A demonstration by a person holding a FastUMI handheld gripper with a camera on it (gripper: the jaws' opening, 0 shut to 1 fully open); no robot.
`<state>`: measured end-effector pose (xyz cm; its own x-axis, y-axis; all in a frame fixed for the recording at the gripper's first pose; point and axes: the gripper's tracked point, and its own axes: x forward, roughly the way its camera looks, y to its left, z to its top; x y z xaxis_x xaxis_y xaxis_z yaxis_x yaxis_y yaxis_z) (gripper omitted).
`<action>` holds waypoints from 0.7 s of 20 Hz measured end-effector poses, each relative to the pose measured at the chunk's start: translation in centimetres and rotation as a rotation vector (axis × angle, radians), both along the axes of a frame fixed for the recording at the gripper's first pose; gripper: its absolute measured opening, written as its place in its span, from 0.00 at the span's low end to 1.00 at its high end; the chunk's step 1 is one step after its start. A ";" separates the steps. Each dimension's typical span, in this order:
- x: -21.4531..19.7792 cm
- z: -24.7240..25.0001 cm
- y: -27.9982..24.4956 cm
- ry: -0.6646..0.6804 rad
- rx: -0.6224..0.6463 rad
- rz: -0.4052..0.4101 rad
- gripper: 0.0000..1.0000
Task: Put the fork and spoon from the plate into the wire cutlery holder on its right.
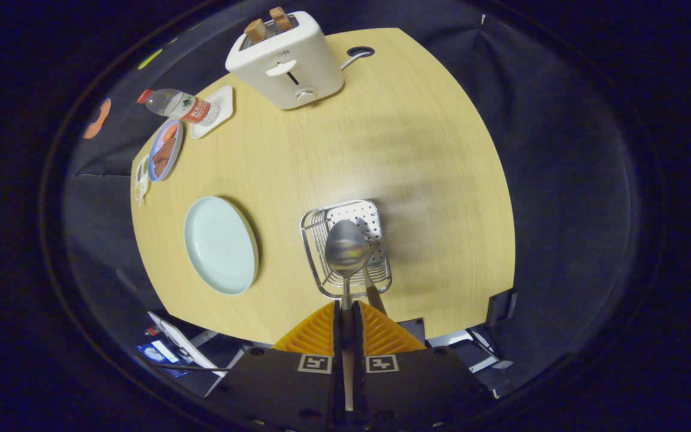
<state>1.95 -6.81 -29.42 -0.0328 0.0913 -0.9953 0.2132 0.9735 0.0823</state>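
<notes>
I look down on a pale wood-grain tabletop [417, 150] with a curved edge, dark cloth hanging all round it; a round cable hole [360, 51] sits near the far edge beside a white toaster [287, 60] with two slices of bread [267, 24] standing up in its slots; raised lettering on the toaster's face is too blurred for me to read. My fingers [345, 312] are pressed together on the handle of a shiny metal spoon [345, 247], its bowl pointing away from me and hanging over the wire cutlery holder [345, 249]; the holder is a chrome wire basket with a perforated base, and a second handle, likely the fork [374, 294], leans in it just right of the spoon. The pale blue round plate [221, 245] lies to the holder's left. Farther left I see a blue-rimmed dish of food [164, 151], a small white rectangular tray [216, 111] and a clear water bottle [171, 105] lying on its side, its red label unreadable.
</notes>
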 end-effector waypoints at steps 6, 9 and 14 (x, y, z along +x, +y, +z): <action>0.7 -0.1 1.0 -0.024 0.056 -0.033 0.16; 1.5 1.3 1.9 -0.106 0.074 -0.001 0.38; 2.8 4.7 4.6 -0.334 0.098 0.076 0.75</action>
<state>4.79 -2.22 -24.76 0.2830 0.1965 -0.9388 0.0858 0.9697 0.2288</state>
